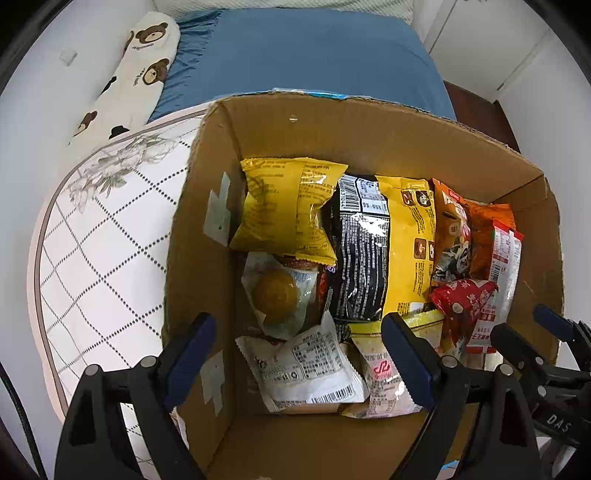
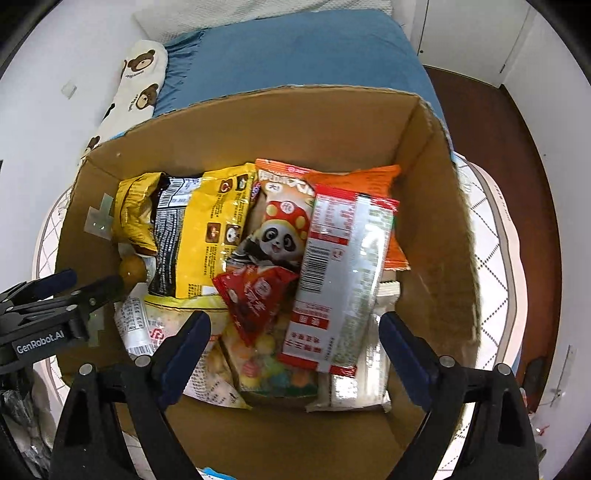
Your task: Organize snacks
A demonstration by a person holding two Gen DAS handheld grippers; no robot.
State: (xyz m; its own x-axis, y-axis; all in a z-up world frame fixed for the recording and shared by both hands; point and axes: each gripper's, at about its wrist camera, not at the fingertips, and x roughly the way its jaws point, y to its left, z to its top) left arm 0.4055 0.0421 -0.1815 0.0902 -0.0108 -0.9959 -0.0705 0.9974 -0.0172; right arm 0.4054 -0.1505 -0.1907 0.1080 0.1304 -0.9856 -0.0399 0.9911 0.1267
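Observation:
An open cardboard box point(image 1: 362, 125) point(image 2: 436, 206) holds several snack packets. In the left wrist view I see a yellow packet point(image 1: 284, 203), a black packet point(image 1: 360, 251), a clear bag with a round bun point(image 1: 275, 295) and a white packet point(image 1: 314, 369). In the right wrist view a panda packet point(image 2: 280, 229), a red-and-silver packet point(image 2: 343, 273), a small red packet point(image 2: 255, 295) and a bag of coloured candies point(image 2: 273, 365) lie on top. My left gripper point(image 1: 299, 362) is open and empty above the box's near left side. My right gripper point(image 2: 291, 362) is open and empty above the near right side.
The box stands on a white quilted mattress point(image 1: 107, 258) beside a blue bedsheet point(image 1: 314, 55) and a bear-print pillow point(image 1: 136, 66). White walls and cupboard doors point(image 2: 480, 33) lie behind. Dark wooden floor point(image 2: 528, 147) shows at the right. Each gripper shows at the other view's edge.

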